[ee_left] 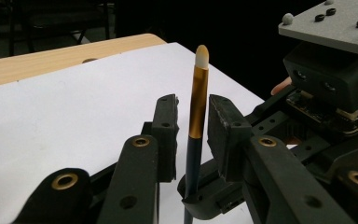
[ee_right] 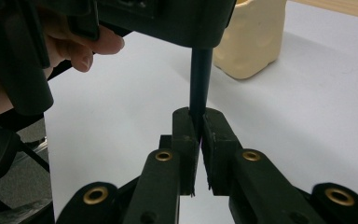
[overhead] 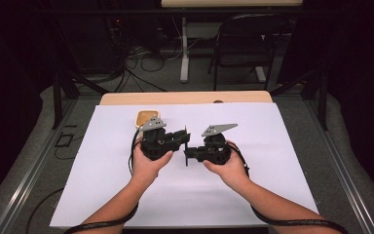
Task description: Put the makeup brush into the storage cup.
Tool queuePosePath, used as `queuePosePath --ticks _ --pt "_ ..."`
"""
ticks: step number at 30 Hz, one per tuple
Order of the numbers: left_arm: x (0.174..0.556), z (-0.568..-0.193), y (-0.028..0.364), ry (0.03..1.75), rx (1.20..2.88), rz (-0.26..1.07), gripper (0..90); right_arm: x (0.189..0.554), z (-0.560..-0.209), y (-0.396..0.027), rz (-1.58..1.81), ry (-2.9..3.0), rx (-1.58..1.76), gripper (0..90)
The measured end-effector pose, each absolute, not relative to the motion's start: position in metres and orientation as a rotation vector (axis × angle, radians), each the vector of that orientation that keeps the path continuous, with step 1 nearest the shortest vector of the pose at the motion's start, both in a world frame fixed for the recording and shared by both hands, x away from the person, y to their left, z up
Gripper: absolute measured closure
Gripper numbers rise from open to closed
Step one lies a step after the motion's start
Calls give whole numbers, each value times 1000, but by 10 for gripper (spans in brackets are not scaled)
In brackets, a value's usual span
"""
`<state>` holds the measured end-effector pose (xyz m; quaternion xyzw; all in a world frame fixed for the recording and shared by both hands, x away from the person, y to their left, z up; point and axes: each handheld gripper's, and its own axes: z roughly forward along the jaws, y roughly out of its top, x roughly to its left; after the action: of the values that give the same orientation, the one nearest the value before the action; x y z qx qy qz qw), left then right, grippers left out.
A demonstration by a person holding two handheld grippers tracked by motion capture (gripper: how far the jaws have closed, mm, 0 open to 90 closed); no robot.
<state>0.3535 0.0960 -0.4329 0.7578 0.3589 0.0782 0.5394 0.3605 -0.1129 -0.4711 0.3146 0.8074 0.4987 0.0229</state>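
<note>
The right gripper (ee_right: 198, 128) has its jaws clamped on the dark handle of a thin brush (ee_left: 198, 107), which stands upright above the white sheet (overhead: 253, 146); the left gripper (ee_left: 191, 123) has its jaws apart on either side of the shaft, not touching it. The step seems to be a handover of the brush; to do it well, the left jaws should probably close on the shaft squarely before the right ones let go. The brush has a gold metal band and a pale soft tip; a cream, dented plastic cup (ee_right: 249, 39) stands near on the sheet.
</note>
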Motion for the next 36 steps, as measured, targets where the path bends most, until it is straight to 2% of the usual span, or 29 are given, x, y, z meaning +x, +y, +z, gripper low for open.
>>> queuePosePath --ticks 19,36 --pt "353 -433 96 870 1821 174 824 359 -474 -111 1506 2536 957 841" --pt "354 -430 97 875 1825 162 836 359 -472 -110 1504 2536 943 841"
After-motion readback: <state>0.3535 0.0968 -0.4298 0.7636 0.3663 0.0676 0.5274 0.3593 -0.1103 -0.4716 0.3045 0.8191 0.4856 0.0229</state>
